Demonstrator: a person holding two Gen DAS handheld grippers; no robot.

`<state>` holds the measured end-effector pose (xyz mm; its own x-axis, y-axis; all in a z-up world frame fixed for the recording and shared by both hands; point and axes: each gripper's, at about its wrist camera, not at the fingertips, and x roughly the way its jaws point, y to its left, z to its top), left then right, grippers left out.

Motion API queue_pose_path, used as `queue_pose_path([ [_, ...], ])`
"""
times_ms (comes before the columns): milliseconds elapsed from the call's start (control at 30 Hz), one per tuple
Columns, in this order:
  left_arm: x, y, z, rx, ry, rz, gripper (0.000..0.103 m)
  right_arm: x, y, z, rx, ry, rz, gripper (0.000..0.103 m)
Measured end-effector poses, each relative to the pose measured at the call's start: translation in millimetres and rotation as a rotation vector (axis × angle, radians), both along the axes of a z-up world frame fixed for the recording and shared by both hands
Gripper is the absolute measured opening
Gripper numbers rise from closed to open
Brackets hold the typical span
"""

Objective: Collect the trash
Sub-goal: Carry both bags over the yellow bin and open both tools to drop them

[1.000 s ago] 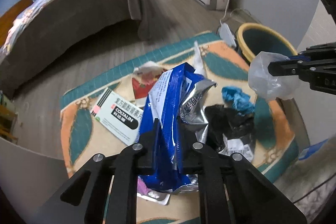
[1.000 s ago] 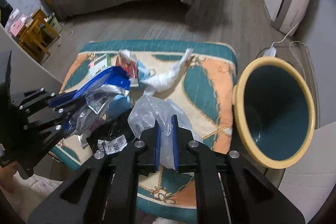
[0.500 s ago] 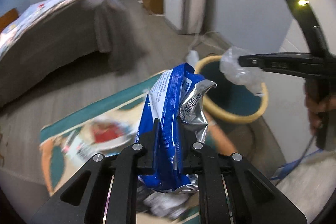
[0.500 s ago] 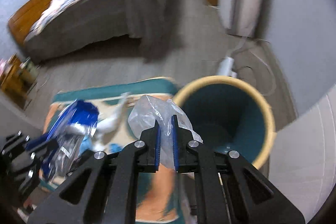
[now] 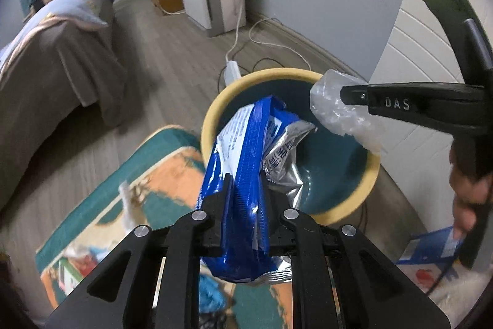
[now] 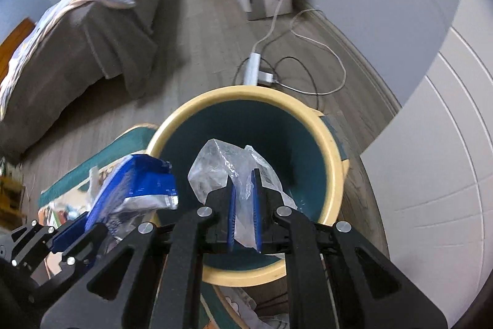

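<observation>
Bedroom floor of grey planks, with a patterned rug (image 5: 154, 162) and a yellow-rimmed bin (image 6: 336, 162) standing just off its edge. Left gripper (image 5: 246, 190) has a blue foil snack bag (image 5: 237, 150) between its pads, the jaws just starting to open; the bag's long axis runs up and away from the fingers, its torn silver mouth leaning over the near rim. Right gripper (image 6: 244, 193) is clamped on a crumpled clear plastic bag (image 6: 215, 165) that stands upright above the bin's teal hollow — plainly the nearer hand to a drop. Both loads lie bin-ward of their fingers, so release should suffice — the blue bag less surely, being close to the rim.
</observation>
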<state>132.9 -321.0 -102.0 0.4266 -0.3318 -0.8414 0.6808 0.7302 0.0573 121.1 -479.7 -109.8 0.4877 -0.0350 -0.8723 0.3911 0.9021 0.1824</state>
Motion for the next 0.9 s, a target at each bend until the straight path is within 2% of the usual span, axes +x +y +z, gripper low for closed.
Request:
queue_pose_path([
  [100,2.1,-4.9,-2.9,0.004,-0.009,-0.01,0.024,-2.2,-3.2,-2.5,-0.005,0.009,-0.024,0.012],
  [133,2.6,-5.2,-2.8,0.007,-0.014,-0.006,0.028,-1.3,-4.3,-4.7,0.001,0.015,-0.029,0.02],
  [167,2.3,-3.2,-1.8,-0.004,-0.014,-0.004,0.04,0.1,-5.9,-7.4,0.005,0.022,-0.037,0.032],
  [200,2.1,-0.6,-0.1,-0.021,-0.012,-0.001,0.057,-0.8,-6.5,-8.3,0.007,0.026,-0.042,0.039],
  [233,1.4,1.4,2.5,-0.034,-0.014,0.006,0.068,-1.6,-7.4,-8.6,0.011,0.025,-0.044,0.044],
  [267,0.8,3.0,5.4,-0.041,-0.022,0.017,0.087,-2.1,-7.2,-8.1,0.007,0.022,-0.044,0.046],
  [300,0.0,7.2,8.1,-0.054,-0.034,0.033,0.093,-2.6,-6.7,-7.6,0.002,0.021,-0.043,0.046],
  [433,-0.9,23.4,14.7,-0.065,-0.033,0.109,0.096,-3.3,-2.7,-6.7,0.013,0.017,-0.033,0.052],
  [567,-13.9,50.7,25.9,-0.069,-0.094,0.152,0.098,-2.1,2.6,-2.2,-0.003,0.004,-0.008,0.058],
  [700,-30.4,89.5,37.3,-0.066,-0.156,0.211,0.098,-2.9,10.9,4.8,-0.028,-0.015,0.019,0.06],
  [833,-38.1,134.5,44.7,-0.093,-0.135,0.287,0.098,-3.8,22.5,11.4,-0.05,-0.029,0.053,0.062],
  [900,-46.6,157.8,50.8,-0.108,-0.172,0.301,0.098,-3.9,33.6,15.6,-0.072,-0.033,0.085,0.064],
])
